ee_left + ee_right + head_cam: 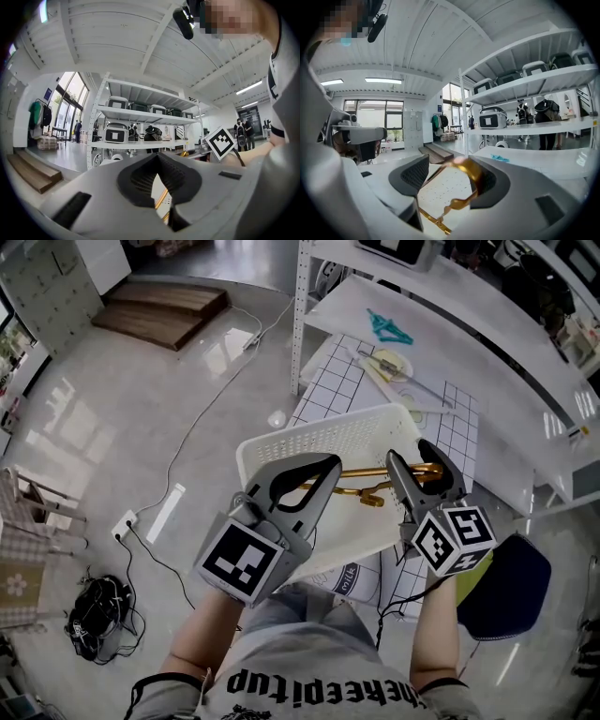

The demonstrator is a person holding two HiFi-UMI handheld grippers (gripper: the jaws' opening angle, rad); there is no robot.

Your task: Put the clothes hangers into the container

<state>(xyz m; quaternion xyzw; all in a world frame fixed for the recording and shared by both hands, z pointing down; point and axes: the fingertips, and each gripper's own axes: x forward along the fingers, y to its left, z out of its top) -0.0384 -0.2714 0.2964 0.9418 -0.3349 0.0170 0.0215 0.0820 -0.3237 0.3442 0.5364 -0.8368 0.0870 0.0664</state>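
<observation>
One gold hanger (370, 472) lies left-to-right across the white basket (319, 437).

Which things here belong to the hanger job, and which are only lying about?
Job:
- white basket
- gold hanger
- teal hanger, still outside the basket

Lying about:
- power strip
- wooden platform
- blue seat

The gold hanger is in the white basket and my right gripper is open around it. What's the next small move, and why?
Probably ease the right gripper straight back out of the basket. Its fingers stand apart and the gold hanger already lies inside, though its hook seems to rest against one finger, so go slowly to avoid dragging it.
</observation>
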